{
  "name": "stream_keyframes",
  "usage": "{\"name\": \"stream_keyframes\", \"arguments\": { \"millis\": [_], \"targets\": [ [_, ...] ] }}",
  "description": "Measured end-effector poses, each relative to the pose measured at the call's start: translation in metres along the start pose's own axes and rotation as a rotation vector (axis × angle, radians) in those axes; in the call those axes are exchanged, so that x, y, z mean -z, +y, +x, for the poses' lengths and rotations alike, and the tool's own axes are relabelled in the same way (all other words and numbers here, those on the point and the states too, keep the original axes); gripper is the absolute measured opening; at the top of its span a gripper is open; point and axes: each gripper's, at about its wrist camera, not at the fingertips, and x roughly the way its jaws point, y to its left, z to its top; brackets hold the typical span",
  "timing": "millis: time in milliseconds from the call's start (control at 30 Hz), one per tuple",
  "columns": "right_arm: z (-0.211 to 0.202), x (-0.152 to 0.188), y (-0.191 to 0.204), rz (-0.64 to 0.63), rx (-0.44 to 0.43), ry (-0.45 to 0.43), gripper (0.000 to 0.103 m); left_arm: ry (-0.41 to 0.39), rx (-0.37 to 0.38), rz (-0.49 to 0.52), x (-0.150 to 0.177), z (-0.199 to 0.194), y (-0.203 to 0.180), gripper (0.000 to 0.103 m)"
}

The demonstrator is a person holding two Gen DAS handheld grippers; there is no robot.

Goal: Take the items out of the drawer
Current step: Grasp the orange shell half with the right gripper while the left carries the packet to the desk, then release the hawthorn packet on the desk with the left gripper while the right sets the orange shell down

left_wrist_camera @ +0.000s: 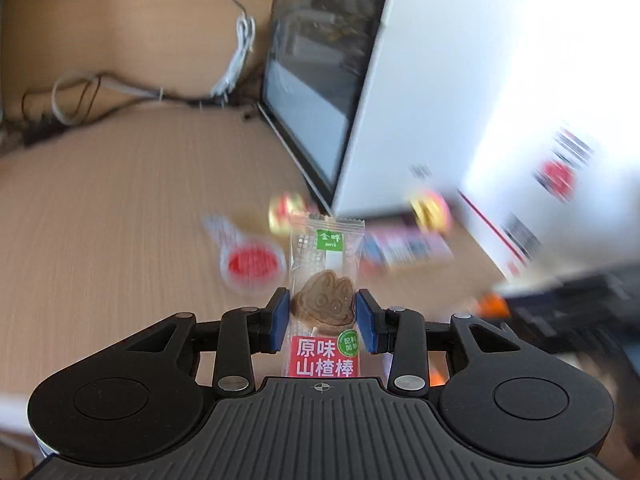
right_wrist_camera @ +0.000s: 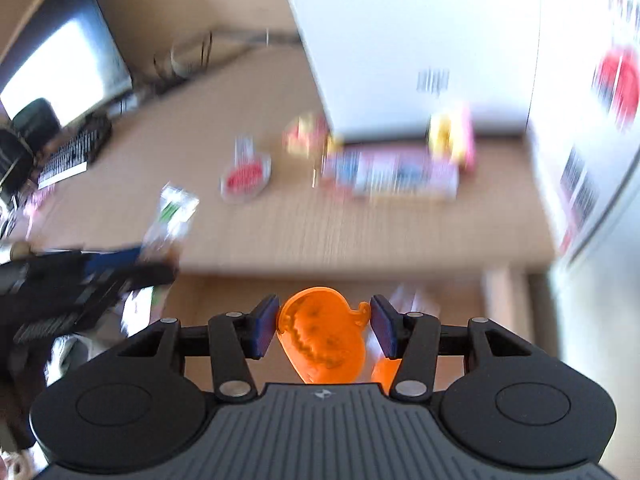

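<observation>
Wooden desk [left_wrist_camera: 120,200]: blurred, probably snack packets [right_wrist_camera: 392,172]; white box [left_wrist_camera: 420,80] behind.

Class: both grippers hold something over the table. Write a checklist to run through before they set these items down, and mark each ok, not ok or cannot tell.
1. Left gripper shut on snack packet: ok.
2. Right gripper shut on orange pumpkin: ok.
3. Bare table to the left of the red jelly cup: ok.
4. Grippers apart from each other: ok.
5. Drawer emptied: cannot tell.
</observation>
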Motion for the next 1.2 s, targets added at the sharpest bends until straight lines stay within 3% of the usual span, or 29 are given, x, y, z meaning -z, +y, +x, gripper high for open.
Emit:
{"name": "stream_keyframes", "arguments": {
  "millis": [100,167,267,367,567,733,933,1200],
  "targets": [
    [0.012,-0.012,-0.009,-0.002,0.002,-0.021,0.050,0.015,0.010,-0.067,-0.025,0.048,0.004,0.040],
    [0.015,-0.017,-0.008,-0.010,0.013,-0.014,0.050,0.072,-0.005,-0.073,-0.031,0.079,0.003,0.041],
    [0.022,-0.018,-0.017,-0.012,0.026,-0.011,0.050,0.109,-0.097,-0.002,-0.024,0.109,-0.003,0.040],
    [0.036,-0.014,-0.024,0.010,0.048,0.000,0.050,0.064,-0.118,0.064,-0.017,0.113,-0.008,0.045],
    [0.044,-0.017,-0.036,0.040,0.061,-0.003,0.050,-0.103,-0.092,-0.064,-0.026,0.080,0.012,0.043],
    [0.040,-0.031,-0.021,-0.013,0.053,-0.077,0.050,-0.167,-0.106,-0.153,-0.027,0.034,0.040,0.043],
    [0.057,-0.061,0.012,-0.167,0.077,-0.209,0.050,-0.110,-0.129,-0.214,0.004,0.003,0.060,0.042],
    [0.112,-0.070,0.067,-0.360,0.055,-0.213,0.050,-0.032,-0.109,-0.298,0.047,-0.016,0.065,0.042]
  ]
}}
